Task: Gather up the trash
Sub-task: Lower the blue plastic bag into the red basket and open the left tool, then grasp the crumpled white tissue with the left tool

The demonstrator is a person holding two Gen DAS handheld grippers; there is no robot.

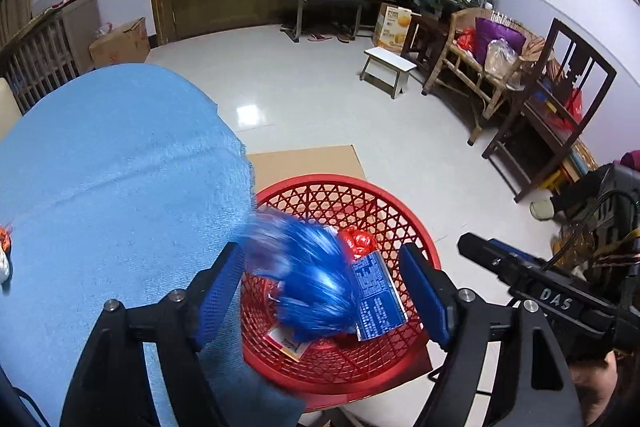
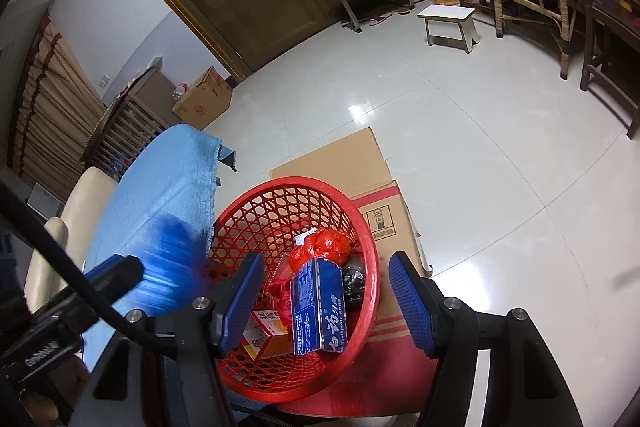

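Note:
A red mesh basket [image 1: 348, 183] [image 2: 280, 183] stands on a cardboard box beside the blue-clothed table [image 1: 120, 167]. In it lie a blue toothpaste box [image 1: 376, 299] [image 2: 316, 307], a red crumpled bag [image 1: 358, 243] [image 2: 324, 245], an orange carton [image 2: 266, 335] and a black wrapper [image 2: 354, 279]. My left gripper [image 1: 324, 287] hangs open over the basket's near side. A blurred shiny blue wrapper [image 1: 296, 275] [image 2: 168, 267] is between its pads, loose. My right gripper [image 2: 324, 303] stands open above the basket with nothing gripped.
More small litter [image 1: 4, 251] lies at the table's left edge. The cardboard box [image 2: 384, 211] under the basket sits on a pale tiled floor. A white stool [image 1: 388, 67], wicker bench [image 1: 480, 63] and dark chairs line the far right. The right gripper's body [image 1: 540, 287] is close on the right.

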